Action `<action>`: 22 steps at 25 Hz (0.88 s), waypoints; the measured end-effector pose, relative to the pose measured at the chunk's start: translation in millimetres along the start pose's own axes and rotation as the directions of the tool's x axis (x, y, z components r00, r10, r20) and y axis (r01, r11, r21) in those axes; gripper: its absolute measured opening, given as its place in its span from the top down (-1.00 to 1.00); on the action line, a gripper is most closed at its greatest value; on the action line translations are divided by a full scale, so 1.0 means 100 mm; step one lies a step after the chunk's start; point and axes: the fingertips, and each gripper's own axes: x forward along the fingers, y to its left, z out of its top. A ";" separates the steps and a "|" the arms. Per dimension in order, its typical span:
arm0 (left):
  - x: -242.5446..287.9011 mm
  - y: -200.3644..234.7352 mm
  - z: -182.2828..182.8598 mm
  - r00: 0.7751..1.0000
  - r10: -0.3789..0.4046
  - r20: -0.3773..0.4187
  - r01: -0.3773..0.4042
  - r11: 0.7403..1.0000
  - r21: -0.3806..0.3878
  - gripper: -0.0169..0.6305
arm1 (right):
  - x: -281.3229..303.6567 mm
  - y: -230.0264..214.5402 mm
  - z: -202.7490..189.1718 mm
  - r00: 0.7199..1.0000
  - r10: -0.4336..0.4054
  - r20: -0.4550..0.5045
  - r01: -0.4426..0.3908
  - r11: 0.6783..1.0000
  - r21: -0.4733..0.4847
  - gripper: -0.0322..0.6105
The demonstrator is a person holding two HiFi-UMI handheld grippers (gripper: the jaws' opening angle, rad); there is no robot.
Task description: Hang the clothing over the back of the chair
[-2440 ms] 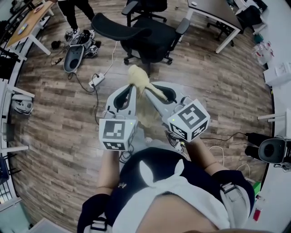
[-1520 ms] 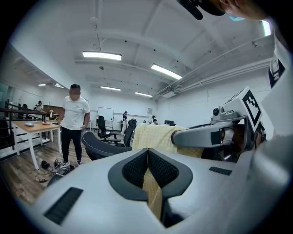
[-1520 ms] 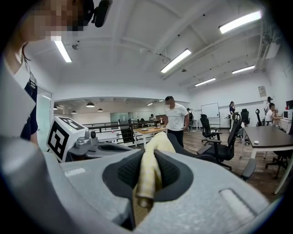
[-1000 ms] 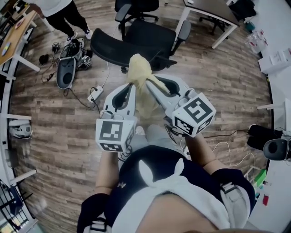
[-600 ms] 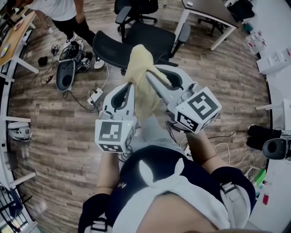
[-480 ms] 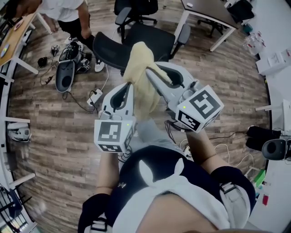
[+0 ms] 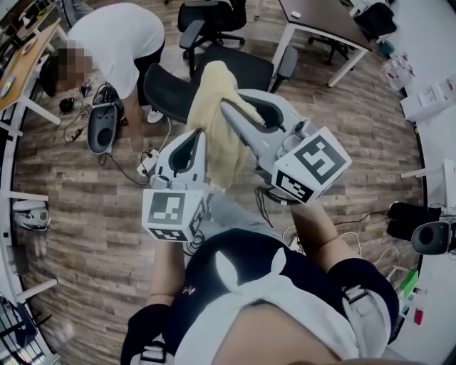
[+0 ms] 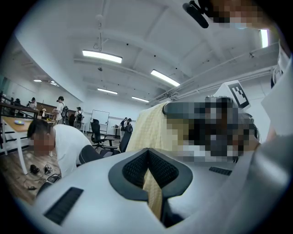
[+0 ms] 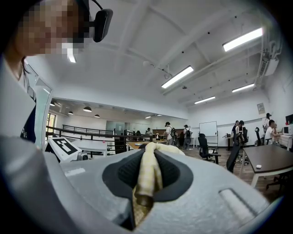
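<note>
A pale yellow garment [image 7: 214,125] hangs between both grippers, lifted above the floor in front of a black office chair [image 7: 246,68] whose backrest [image 7: 162,91] faces left. My left gripper [image 7: 194,137] is shut on a lower fold of the garment [image 8: 153,194]. My right gripper [image 7: 226,107] is higher and shut on a bunched roll of it [image 9: 146,176]. In the left gripper view the cloth [image 8: 149,130] drapes down from the right gripper. Both grippers point roughly level toward the chair.
A person in a white shirt [image 7: 110,43] bends over gear on the floor left of the chair. A power strip and cable [image 7: 147,162] lie on the wood floor. A second chair [image 7: 210,11] and a desk [image 7: 324,18] stand behind.
Both grippers have risen with the garment and moved toward the chair, the right one more. The person in white has bent further into view at the left.
</note>
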 end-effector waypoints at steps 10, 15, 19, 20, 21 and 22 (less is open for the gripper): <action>0.21 0.19 0.25 1.000 0.011 0.024 -0.012 1.000 0.021 0.93 | 0.28 -0.28 0.23 0.999 0.019 0.050 -0.017 1.000 -0.025 0.76; 0.29 0.34 0.30 1.000 0.010 0.029 -0.010 1.000 0.017 0.93 | 0.48 -0.45 0.28 0.998 0.017 0.056 -0.015 0.999 -0.028 0.76; 0.34 0.45 0.41 0.999 0.012 0.042 -0.013 1.000 0.020 0.93 | 0.60 -0.58 0.41 0.997 0.011 0.072 -0.009 0.999 -0.037 0.76; 0.36 0.48 0.42 0.999 0.015 0.041 -0.016 1.000 0.023 0.93 | 0.64 -0.62 0.43 0.997 0.007 0.074 -0.004 0.999 -0.040 0.76; 0.38 0.51 0.42 0.999 0.018 0.039 -0.019 1.000 0.025 0.93 | 0.67 -0.66 0.44 0.997 0.001 0.075 0.002 0.999 -0.043 0.76; 0.40 0.53 0.42 0.999 0.021 0.037 -0.022 0.999 0.024 0.93 | 0.71 -0.70 0.44 0.997 -0.004 0.073 0.008 0.999 -0.046 0.76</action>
